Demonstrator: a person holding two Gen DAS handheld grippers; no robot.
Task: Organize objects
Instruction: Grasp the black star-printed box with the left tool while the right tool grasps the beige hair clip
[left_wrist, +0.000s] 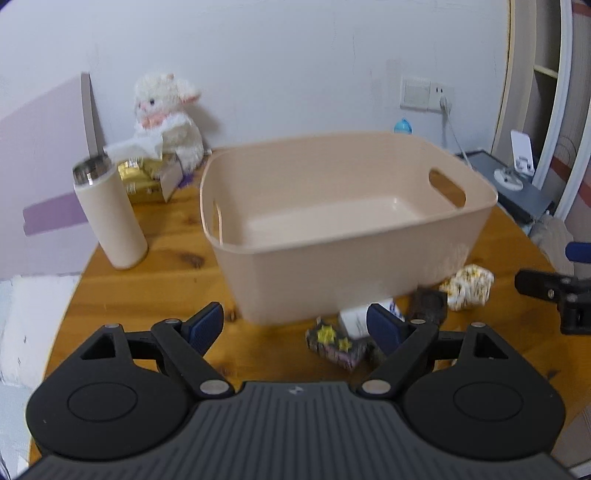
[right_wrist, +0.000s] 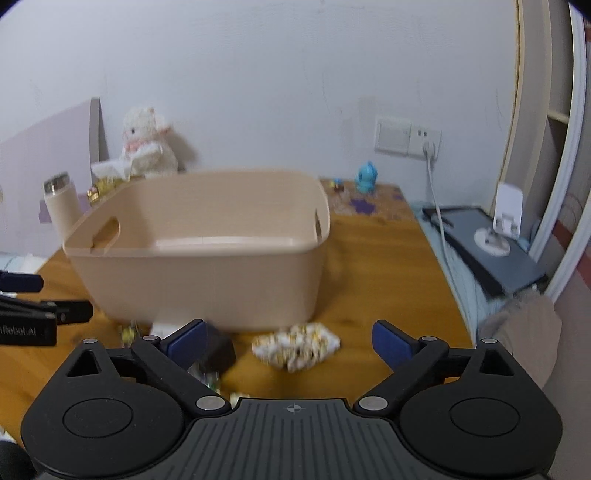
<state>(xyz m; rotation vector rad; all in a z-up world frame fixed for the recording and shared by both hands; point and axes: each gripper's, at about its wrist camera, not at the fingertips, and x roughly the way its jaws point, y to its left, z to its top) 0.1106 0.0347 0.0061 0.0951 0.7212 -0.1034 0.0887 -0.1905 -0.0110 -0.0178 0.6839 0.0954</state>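
Wooden table (left_wrist: 166, 288) holds a big beige bin (left_wrist: 343, 236), with a crumpled yellow-white wrapper (right_wrist: 295, 345) and small dark packets (left_wrist: 336, 343) just in front. Left gripper (left_wrist: 295, 326) and right gripper (right_wrist: 291, 341) both gape, holding nothing.

Beige bin (left_wrist: 343, 266) hides part of white box (left_wrist: 352, 321); dark block (right_wrist: 218, 350) blurred behind gripper finger.

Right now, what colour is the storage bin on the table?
Pale peach-beige, plain, no pattern. The bin shows best in the left wrist view.
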